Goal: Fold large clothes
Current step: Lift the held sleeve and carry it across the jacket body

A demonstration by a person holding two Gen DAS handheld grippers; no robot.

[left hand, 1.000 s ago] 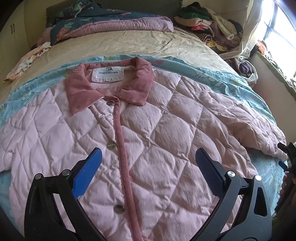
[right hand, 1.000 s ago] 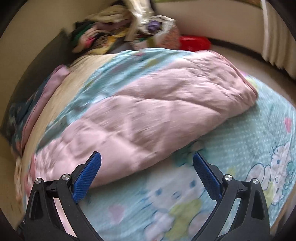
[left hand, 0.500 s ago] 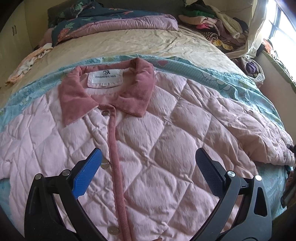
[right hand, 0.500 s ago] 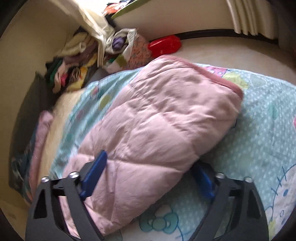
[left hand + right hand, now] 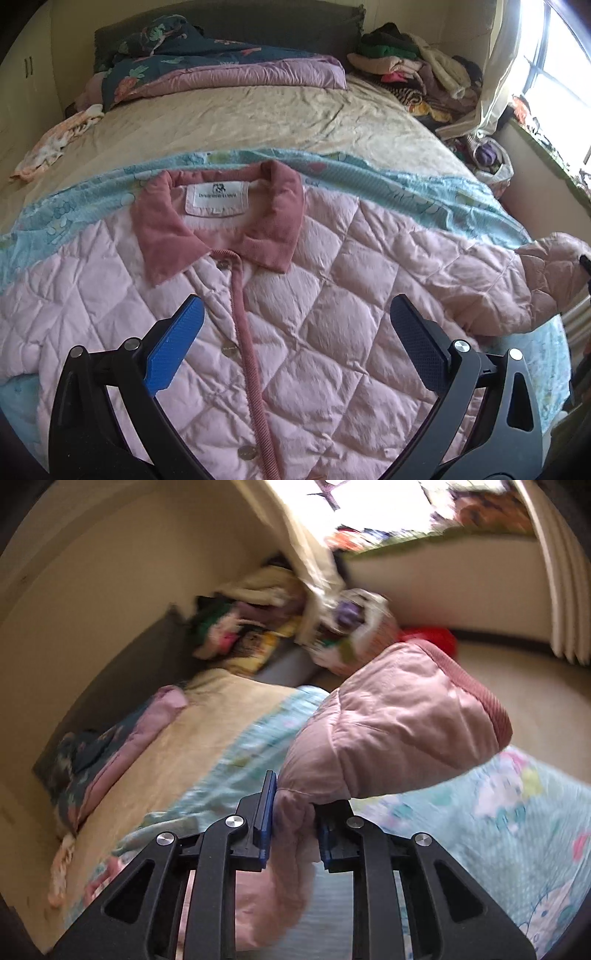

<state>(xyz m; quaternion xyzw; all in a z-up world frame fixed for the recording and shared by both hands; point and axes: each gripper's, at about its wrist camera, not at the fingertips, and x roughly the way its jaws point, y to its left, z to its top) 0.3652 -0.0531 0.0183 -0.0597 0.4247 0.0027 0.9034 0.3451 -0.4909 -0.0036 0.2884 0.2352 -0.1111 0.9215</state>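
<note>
A pink quilted jacket (image 5: 332,314) with a darker pink collar lies front-up and buttoned on a light blue cartoon-print sheet (image 5: 424,192) on the bed. My left gripper (image 5: 295,328) is open and empty, hovering above the jacket's chest. My right gripper (image 5: 293,816) is shut on the jacket's sleeve (image 5: 399,731) and holds it lifted off the sheet, the ribbed cuff hanging past the fingers. The raised sleeve end also shows at the right edge of the left wrist view (image 5: 550,273).
A folded pink and dark floral quilt (image 5: 221,70) lies at the head of the bed. A pile of clothes (image 5: 413,74) sits at the far right corner by the window. A small floral cloth (image 5: 59,140) lies at the left. A red object (image 5: 432,638) is on the floor.
My right gripper closed on the sleeve and lifted it off the sheet. My left gripper drew back slightly, staying open over the jacket's chest.
</note>
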